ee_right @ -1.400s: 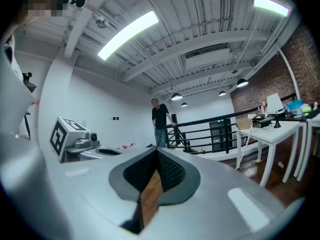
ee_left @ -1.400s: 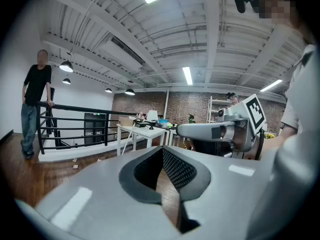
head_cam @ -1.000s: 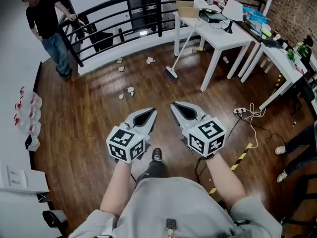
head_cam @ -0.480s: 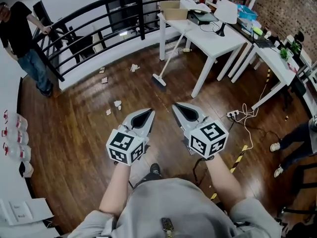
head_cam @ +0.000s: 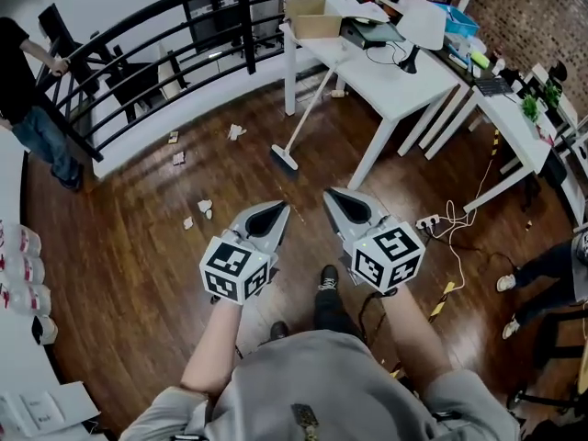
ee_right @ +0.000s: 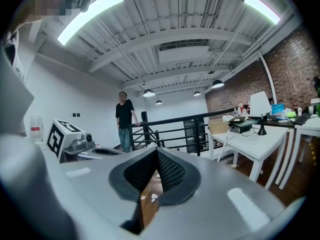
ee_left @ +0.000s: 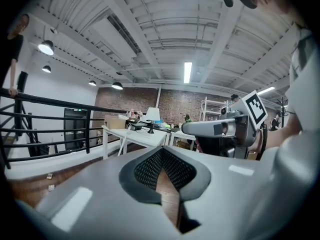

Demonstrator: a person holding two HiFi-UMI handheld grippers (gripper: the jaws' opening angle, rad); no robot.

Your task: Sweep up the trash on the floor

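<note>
A broom (head_cam: 299, 120) leans against the white table (head_cam: 397, 83), its head (head_cam: 283, 159) on the wooden floor. Several scraps of paper trash lie on the floor: one (head_cam: 236, 131) near the railing, two (head_cam: 175, 147) further left, and two (head_cam: 204, 208) just left of my left gripper. My left gripper (head_cam: 279, 208) and right gripper (head_cam: 330, 195) are held side by side in front of my body, both shut and empty. In the right gripper view, trash scraps (ee_right: 150, 197) show below the shut jaws (ee_right: 156, 152). The left gripper view shows its shut jaws (ee_left: 161, 150) and the right gripper (ee_left: 220, 129) beside it.
A black railing (head_cam: 138, 39) curves along the far side, with a person (head_cam: 23, 108) standing at it on the left. White tables with a cardboard box (head_cam: 308, 16) and clutter stand at the right. A power strip and cable (head_cam: 432, 220) lie on the floor; another person's legs (head_cam: 542, 274) are at far right.
I have walked forward: the broom, trash and table have come closer and slid down the head view. Both grippers stay shut and side by side.
</note>
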